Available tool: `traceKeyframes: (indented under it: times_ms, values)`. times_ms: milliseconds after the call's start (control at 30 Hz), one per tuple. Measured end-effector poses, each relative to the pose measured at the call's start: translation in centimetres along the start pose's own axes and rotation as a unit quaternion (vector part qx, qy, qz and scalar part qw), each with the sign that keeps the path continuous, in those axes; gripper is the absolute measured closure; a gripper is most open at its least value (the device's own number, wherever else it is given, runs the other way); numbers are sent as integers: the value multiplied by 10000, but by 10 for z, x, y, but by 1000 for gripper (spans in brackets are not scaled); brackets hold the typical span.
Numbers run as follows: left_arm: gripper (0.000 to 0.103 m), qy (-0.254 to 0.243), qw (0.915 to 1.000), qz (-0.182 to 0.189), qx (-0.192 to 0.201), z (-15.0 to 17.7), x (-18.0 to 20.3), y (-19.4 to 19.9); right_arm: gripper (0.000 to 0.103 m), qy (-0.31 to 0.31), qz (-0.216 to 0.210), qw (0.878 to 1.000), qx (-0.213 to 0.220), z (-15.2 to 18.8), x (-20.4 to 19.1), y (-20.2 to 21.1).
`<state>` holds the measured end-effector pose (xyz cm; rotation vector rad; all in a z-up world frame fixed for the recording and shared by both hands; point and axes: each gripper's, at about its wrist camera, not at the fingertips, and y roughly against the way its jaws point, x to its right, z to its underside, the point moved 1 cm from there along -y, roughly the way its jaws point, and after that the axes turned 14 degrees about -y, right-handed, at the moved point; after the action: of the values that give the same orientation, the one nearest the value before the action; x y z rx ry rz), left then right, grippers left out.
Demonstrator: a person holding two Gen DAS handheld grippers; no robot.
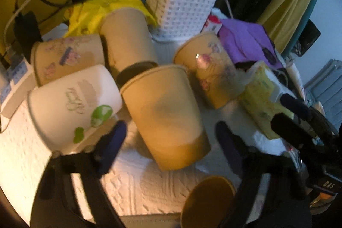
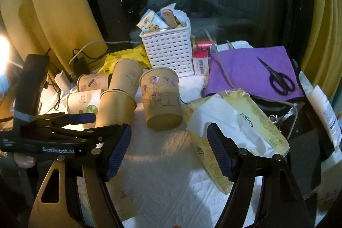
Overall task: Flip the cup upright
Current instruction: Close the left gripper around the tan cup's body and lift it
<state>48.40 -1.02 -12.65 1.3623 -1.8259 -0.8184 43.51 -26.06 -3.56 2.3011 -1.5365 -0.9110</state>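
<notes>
Several paper cups stand on a white towel (image 1: pixel 136 183). In the left wrist view a plain brown cup (image 1: pixel 164 112) stands upside down, tilted, right in front of my open left gripper (image 1: pixel 171 138), between its fingers and apart from the pads. A white cup (image 1: pixel 74 102), two sticker cups (image 1: pixel 64 57) (image 1: pixel 209 69) and a tall brown cup (image 1: pixel 128 40) surround it. The right wrist view shows my open, empty right gripper (image 2: pixel 168 149) above the towel, with the sticker cup (image 2: pixel 160 97) upside down ahead and the left gripper (image 2: pixel 64 121) at the plain cup (image 2: pixel 115 108).
A white basket (image 1: pixel 181 3) with packets stands behind the cups. A tissue pack (image 2: pixel 235 121) lies to the right, beside a purple cloth (image 2: pixel 245 69) with scissors (image 2: pixel 277 78). Cables and a charger (image 2: pixel 79 63) lie at the back left. Another brown cup (image 1: pixel 209 200) is close below.
</notes>
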Motion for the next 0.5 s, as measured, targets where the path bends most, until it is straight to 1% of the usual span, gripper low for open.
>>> traceKeyframes:
  times_ms: [33, 67, 100, 300, 400, 500]
  values:
    - [33, 36, 9999, 77, -77, 1, -1, -5, 27, -28, -2, 10000, -12, 0, 1, -1]
    - [35, 61, 9998, 164, -137, 1, -3, -8, 27, -45, -8, 10000, -15, 1, 1, -2]
    - [40, 83, 9996, 217, -185, 2, -4, -11, 27, -55, -14, 10000, -14, 1, 2, -2]
    - [42, 56, 9998, 173, -35, 6, -8, -7, 27, -126, -64, 9999, 32, 5, 1, 7]
    - [42, 87, 9998, 132, 114, 8, -10, 3, 27, -137, -52, 9999, 31, 8, 0, 11]
    - [42, 80, 9994, 176, 287, 11, -10, 17, 27, -140, -21, 9999, 78, 7, -2, 17]
